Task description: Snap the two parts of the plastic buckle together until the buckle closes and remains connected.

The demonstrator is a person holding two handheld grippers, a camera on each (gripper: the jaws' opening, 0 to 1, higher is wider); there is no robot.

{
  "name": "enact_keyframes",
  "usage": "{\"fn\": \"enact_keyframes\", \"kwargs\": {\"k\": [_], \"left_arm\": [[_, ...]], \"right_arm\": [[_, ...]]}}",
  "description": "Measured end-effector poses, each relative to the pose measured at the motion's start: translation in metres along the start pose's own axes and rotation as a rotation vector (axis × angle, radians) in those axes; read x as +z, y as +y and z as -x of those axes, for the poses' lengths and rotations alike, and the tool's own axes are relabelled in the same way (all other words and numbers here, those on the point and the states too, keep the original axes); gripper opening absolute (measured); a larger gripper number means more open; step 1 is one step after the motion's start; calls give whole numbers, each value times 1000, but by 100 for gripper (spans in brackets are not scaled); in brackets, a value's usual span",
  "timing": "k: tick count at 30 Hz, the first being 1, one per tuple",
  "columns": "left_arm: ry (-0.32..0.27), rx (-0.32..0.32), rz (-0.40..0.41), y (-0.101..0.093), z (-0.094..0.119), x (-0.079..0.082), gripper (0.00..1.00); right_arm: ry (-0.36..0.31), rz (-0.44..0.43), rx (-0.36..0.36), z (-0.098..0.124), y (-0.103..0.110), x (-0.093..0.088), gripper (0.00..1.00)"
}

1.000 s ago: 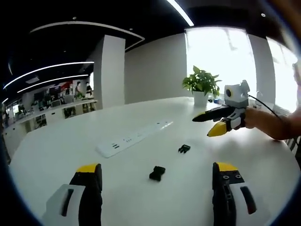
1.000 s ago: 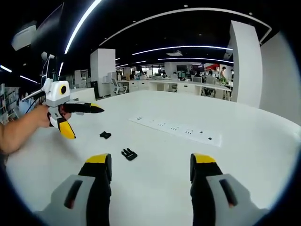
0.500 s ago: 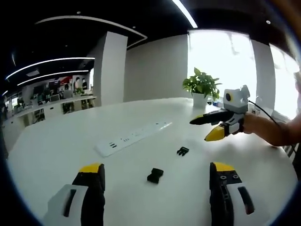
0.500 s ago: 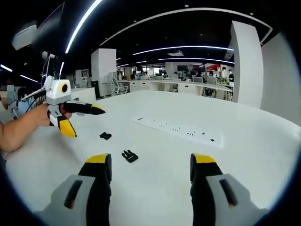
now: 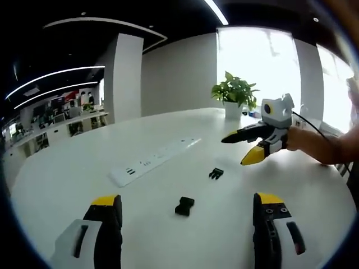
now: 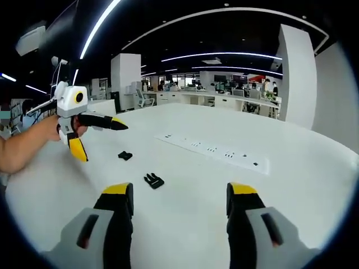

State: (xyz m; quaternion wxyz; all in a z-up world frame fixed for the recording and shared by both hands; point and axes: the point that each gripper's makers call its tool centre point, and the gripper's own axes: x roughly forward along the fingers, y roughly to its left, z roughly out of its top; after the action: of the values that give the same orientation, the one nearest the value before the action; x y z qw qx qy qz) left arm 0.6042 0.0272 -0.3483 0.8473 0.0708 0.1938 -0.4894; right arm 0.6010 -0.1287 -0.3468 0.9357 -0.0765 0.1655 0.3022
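Observation:
Two black buckle parts lie apart on the white table (image 5: 67,168). The socket half (image 5: 184,205) rests just ahead of my left gripper (image 5: 187,200), whose jaws stand wide open and empty. The pronged half (image 5: 216,173) lies farther off, below my right gripper (image 5: 234,151), which a hand holds open in the air. In the right gripper view, the pronged half (image 6: 153,180) sits just beyond my open right gripper (image 6: 180,189), left of centre. The socket half (image 6: 124,155) lies past it, under the open left gripper (image 6: 104,141).
A long white power strip (image 5: 154,161) lies on the table behind the buckle parts, also seen as the power strip (image 6: 213,151) in the right gripper view. A potted plant (image 5: 234,92) stands at the table's far edge by a bright window. Office desks (image 6: 224,101) fill the background.
Both cameras drifted a little. The right gripper has edged left toward the pronged half; the left gripper has risen slightly. Both buckle parts stay put on the table.

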Motion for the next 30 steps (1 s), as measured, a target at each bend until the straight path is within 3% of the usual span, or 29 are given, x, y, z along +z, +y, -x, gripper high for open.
{"fn": "enact_keyframes", "kwargs": {"k": [15, 26, 30], "left_arm": [[22, -26, -19, 10, -3, 2, 95], [30, -8, -7, 20, -8, -2, 92], [34, -16, -10, 21, -8, -3, 89]], "right_arm": [[-4, -15, 14, -2, -2, 2, 69], [13, -12, 34, -10, -1, 0, 63], [3, -7, 40, -13, -3, 9, 62]]}}
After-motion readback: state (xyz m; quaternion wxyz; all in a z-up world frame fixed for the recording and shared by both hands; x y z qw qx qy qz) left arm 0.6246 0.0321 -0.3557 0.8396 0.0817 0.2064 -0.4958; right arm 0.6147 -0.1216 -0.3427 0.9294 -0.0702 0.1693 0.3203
